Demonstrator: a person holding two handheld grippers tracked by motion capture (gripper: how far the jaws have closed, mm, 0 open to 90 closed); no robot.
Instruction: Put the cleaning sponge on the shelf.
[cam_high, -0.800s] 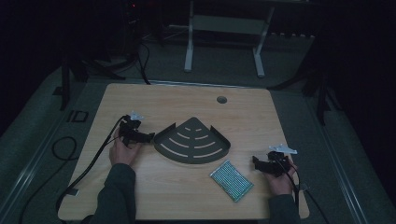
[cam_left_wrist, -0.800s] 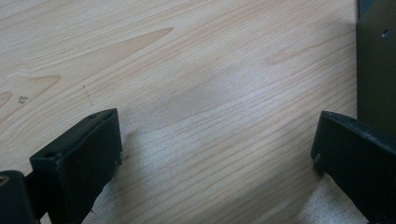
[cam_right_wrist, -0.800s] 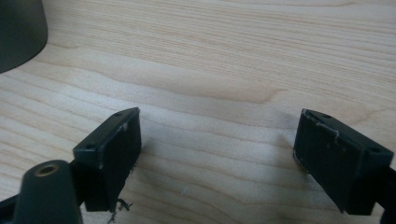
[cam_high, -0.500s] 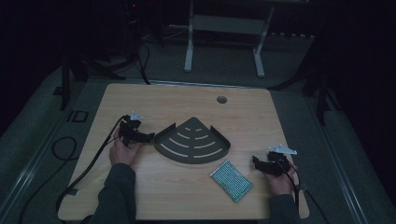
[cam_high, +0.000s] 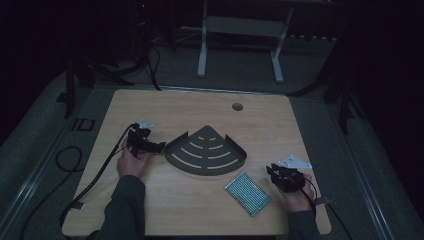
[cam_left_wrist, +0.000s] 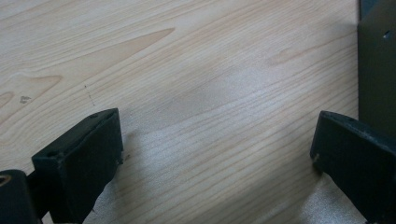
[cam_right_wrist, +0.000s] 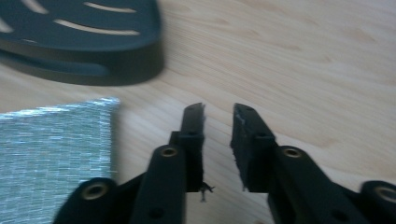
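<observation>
From the high view we see our left gripper resting on the tabletop just beside the left corner of the dark fan-shaped rack, which lies flat near the middle. Our right gripper sits well to the right, near a silvery mesh pad that lies in front of the rack. We judge the rack to be stiff sheet metal, moderately heavy, with a smooth coating that could slip; its raised rim along the straight edges looks like the best place to pinch.

In the left gripper view our fingers stand wide apart with nothing between them, only bare wood. The rack's dark wall rises at the right edge, right by the right-hand finger, so we think a small sideways shift would bring the rim between them.

In the right gripper view our fingers are nearly closed, a narrow gap left, holding nothing. The mesh pad lies to their left and looks thin, light and flexible; the rack's curved front lies beyond.
</observation>
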